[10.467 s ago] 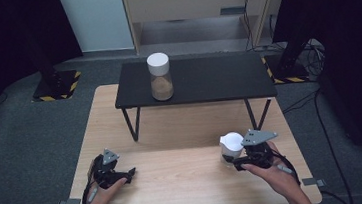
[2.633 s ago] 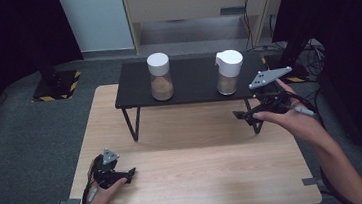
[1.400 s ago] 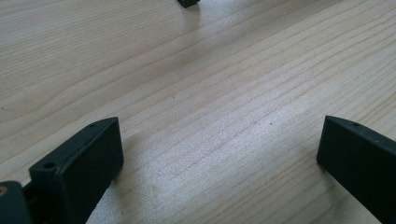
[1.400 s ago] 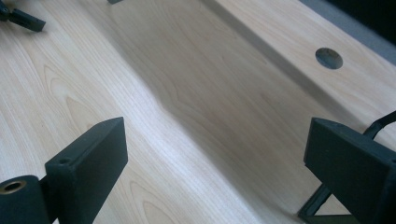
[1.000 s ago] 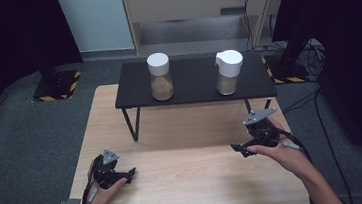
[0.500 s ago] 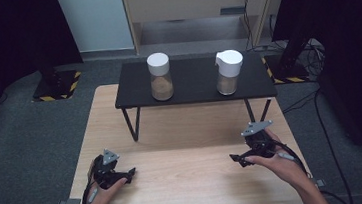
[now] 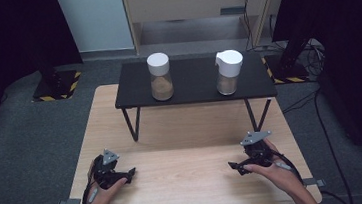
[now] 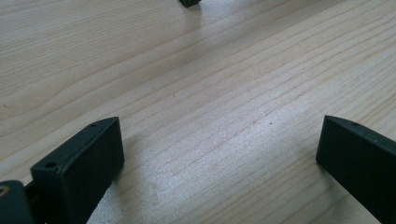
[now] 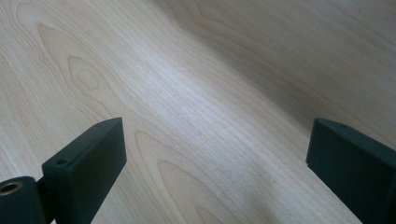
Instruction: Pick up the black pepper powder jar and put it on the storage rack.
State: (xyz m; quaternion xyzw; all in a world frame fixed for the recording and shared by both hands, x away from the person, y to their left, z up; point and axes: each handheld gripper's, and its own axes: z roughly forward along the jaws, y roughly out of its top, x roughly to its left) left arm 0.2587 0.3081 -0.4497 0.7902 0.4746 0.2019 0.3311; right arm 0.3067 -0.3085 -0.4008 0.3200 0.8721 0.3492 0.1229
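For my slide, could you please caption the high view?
Two white-lidded jars stand on the black shelf; both open grippers rest on the wooden table.

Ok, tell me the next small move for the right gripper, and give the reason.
Probably none beyond settling it on the wooden table. The right gripper is open with nothing between its fingers, low over the near right part of the table, while the white-capped jar stands upright on the black shelf beside the other jar. The placing looks done.
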